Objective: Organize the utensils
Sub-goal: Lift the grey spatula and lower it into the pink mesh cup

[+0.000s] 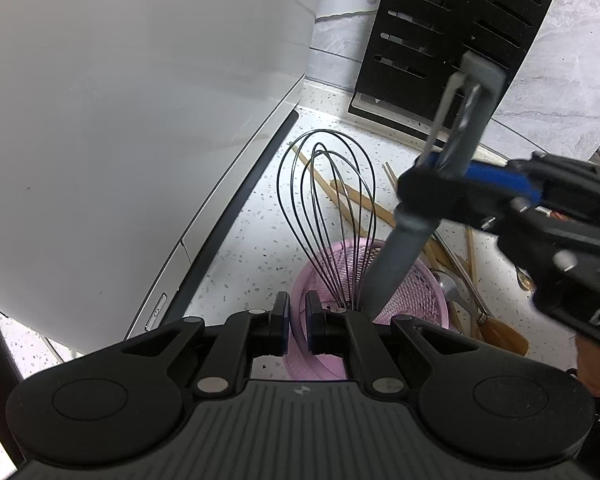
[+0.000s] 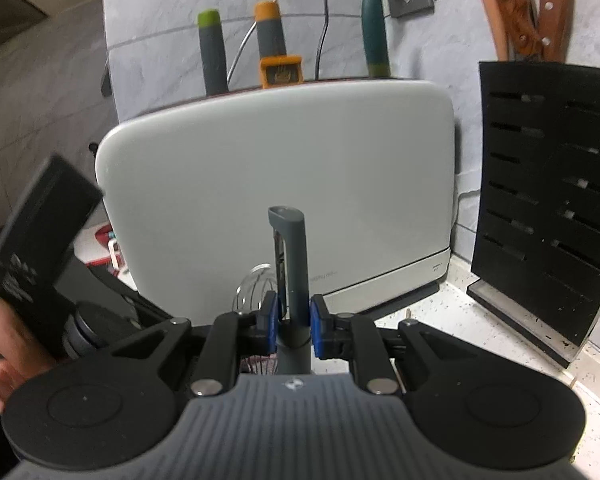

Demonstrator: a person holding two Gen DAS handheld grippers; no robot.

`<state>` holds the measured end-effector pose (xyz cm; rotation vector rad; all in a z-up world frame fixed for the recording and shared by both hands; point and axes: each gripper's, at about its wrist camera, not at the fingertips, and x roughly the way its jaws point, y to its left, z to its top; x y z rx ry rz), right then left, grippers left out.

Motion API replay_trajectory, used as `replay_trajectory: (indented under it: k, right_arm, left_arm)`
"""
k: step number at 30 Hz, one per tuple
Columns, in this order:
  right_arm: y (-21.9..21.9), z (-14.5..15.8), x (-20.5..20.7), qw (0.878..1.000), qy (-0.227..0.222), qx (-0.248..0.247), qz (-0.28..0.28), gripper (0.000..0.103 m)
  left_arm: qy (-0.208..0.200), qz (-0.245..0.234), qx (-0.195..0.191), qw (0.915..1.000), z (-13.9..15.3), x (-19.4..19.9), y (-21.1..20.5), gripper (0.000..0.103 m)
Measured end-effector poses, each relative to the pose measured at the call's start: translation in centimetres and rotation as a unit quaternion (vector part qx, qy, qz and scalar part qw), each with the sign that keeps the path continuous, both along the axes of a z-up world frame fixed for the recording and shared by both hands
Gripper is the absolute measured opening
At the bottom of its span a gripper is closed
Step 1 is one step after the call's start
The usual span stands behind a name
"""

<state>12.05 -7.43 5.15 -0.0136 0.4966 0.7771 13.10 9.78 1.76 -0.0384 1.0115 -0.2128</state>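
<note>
the grey-handled peeler (image 1: 404, 240) hangs tilted over the pink mesh basket (image 1: 420, 300), its handle end reaching down into the basket and its blade end up toward the black knife block (image 1: 452, 32). the right gripper (image 2: 293, 328) has it clamped by the handle, both blue pads (image 2: 317, 332) pressed against the grey shaft, jaws only narrowly apart around it. a black wire whisk (image 1: 328, 208) already stands in the same basket, loops up, just beside the peeler's handle.

the left gripper (image 1: 297, 322) sits low at the near rim of the basket with its jaws nearly closed; the rim lies between or just behind the pads, and i cannot tell whether they pinch it.

to the right of the basket, wooden utensils (image 1: 504, 336) and a metal spoon (image 1: 452, 284) lie loose on the speckled counter (image 1: 252, 240). a large grey appliance (image 2: 276, 184) stands to the left, with 3 coloured utensil handles (image 2: 270, 28) rising behind it against the wall
</note>
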Motion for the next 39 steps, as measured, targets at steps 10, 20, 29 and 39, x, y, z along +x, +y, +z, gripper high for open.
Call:
replay_trajectory:
  k: [10,20,29,39]
  right_arm:
    - [1.0,-2.0,0.7,0.999,0.011,-0.026,0.015,0.014]
    - [1.6,-2.8,0.9,0.999,0.011,-0.038,0.021,0.014]
    - [1.7,-2.6,0.8,0.999,0.016,-0.036,0.023,0.015]
    - [1.0,-2.1,0.5,0.999,0.014,-0.029,0.025,0.022]
  left_arm:
    - [0.0,-0.003,-0.001,1.0,0.1,0.0,0.2,0.007]
    - [0.0,-0.004,0.0,1.0,0.1,0.0,0.2,0.007]
    - [0.0,-0.004,-0.001,1.0,0.1,0.0,0.3,0.007]
    - [0.0,-0.005,0.0,1.0,0.1,0.0,0.3,0.007]
